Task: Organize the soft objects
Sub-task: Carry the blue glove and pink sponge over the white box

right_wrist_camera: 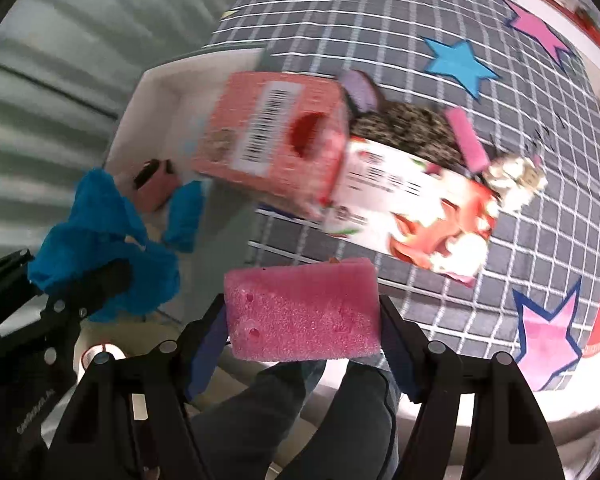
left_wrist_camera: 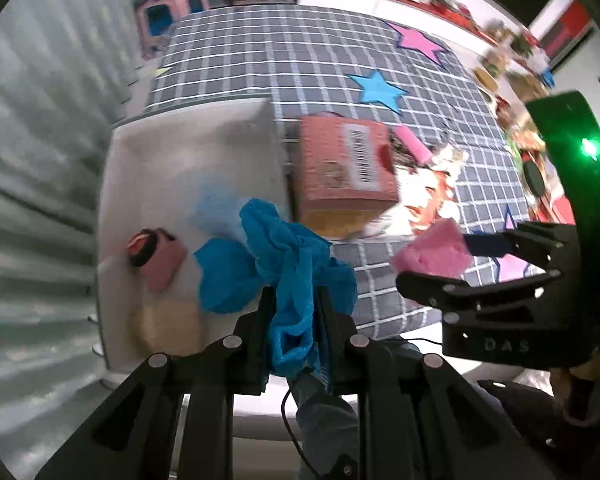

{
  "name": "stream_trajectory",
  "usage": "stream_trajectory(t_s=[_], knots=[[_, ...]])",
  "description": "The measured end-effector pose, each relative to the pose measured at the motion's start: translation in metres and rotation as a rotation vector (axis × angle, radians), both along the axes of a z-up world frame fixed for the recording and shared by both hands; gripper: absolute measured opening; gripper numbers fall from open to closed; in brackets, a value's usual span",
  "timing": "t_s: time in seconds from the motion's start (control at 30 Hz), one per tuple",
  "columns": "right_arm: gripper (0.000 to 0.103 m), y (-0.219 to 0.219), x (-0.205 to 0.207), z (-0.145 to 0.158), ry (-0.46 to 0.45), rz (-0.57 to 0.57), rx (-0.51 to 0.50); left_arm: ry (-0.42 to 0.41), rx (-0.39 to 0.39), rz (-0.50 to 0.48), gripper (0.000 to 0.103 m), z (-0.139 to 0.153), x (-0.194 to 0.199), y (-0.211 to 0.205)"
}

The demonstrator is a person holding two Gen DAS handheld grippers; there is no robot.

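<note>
**Q:** Left wrist view: which step is in hand?

**A:** Transport. The left gripper (left_wrist_camera: 296, 320) is pinched tight on a blue cloth (left_wrist_camera: 288, 264), which hangs over the near edge of the white bin (left_wrist_camera: 188, 152). The bin already holds another blue piece (left_wrist_camera: 224, 276) and a pink roll (left_wrist_camera: 156, 256). Judged next move: centre the cloth over the bin, then release. Legible writing: "DAS" on the right gripper (left_wrist_camera: 456, 260); a barcode on the red box (left_wrist_camera: 344, 164), digits unreadable.

**Q:** Right wrist view?

**A:** The right gripper clamps a pink sponge (right_wrist_camera: 304, 312) between its pads, above the checked tablecloth (right_wrist_camera: 340, 12), short of the bin. It likely needs carrying leftward over the rim before opening. The printed carton (right_wrist_camera: 412, 212) carries text too blurred to read.
</note>
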State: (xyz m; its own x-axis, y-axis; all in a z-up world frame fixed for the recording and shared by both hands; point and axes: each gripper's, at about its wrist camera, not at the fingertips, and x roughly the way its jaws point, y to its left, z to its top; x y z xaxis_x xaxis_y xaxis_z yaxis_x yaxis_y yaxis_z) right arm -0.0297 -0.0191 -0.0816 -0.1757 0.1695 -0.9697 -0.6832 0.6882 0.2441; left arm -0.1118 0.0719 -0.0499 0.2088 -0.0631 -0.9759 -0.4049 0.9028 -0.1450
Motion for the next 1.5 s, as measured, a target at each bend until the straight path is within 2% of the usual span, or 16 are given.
stream_trajectory(t_s=[0.27,0.8,1.5], knots=[[0.072,0.046,-0.026,0.012,-0.017,0.117,0.028,0.022,0.007,0.111,0.021,-0.009,-0.033,0.040],[0.072,0.108,-0.042,0.029,-0.051,0.246,0.086,0.060,0.014,0.236,0.021,-0.024,-0.057,0.069],[0.072,0.118,-0.044,0.029,-0.044,0.248,0.085,0.073,-0.004,0.237,0.021,-0.032,-0.054,0.071]])
